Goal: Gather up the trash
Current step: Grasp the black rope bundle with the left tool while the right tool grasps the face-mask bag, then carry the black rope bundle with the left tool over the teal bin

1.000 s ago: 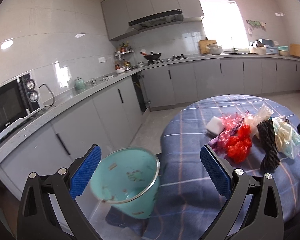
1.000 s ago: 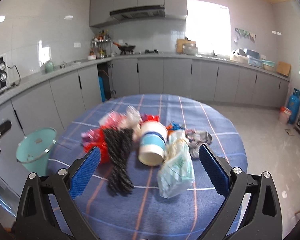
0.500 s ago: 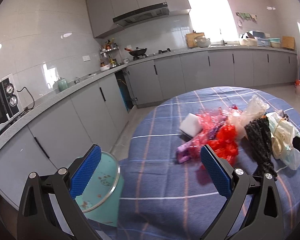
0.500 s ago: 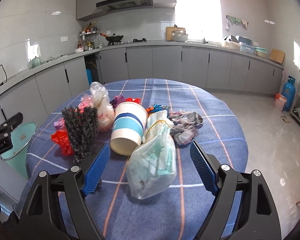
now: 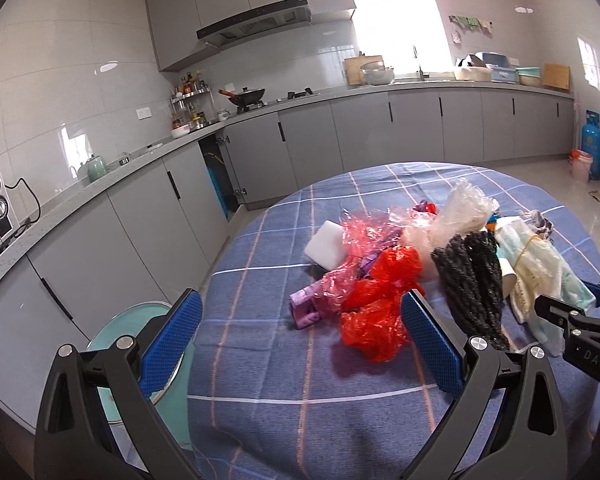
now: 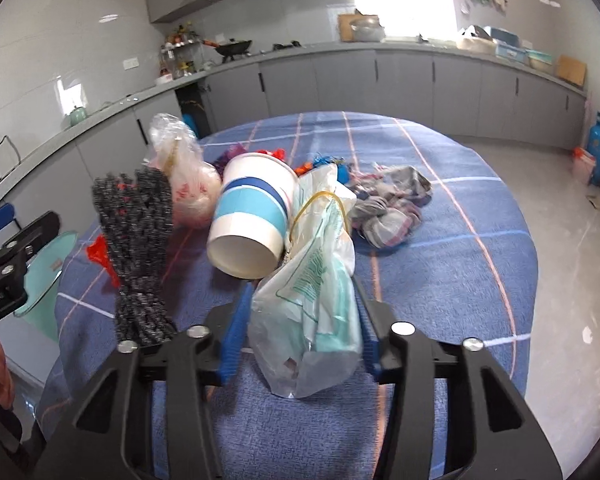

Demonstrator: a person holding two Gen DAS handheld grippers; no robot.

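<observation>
Closing our right tongs (image 6: 300, 328) on the pale green-printed plastic bag (image 6: 320, 280) near the bench's (image 6: 440, 216) front edge, their jaws have just been narrowing and now squeeze its sides. We should pinch deep, then lift clear of the one paper cup (image 6: 252, 220) touching it. Our left tongs (image 5: 300, 340) hang open, empty, above the bench's left edge, one teal bin (image 5: 128, 328) below.

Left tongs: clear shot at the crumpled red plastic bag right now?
Probably yes. The left tongs stand open, and the crumpled red plastic bag lies just ahead beside their right finger, on top of the pile with nothing over it.
</observation>
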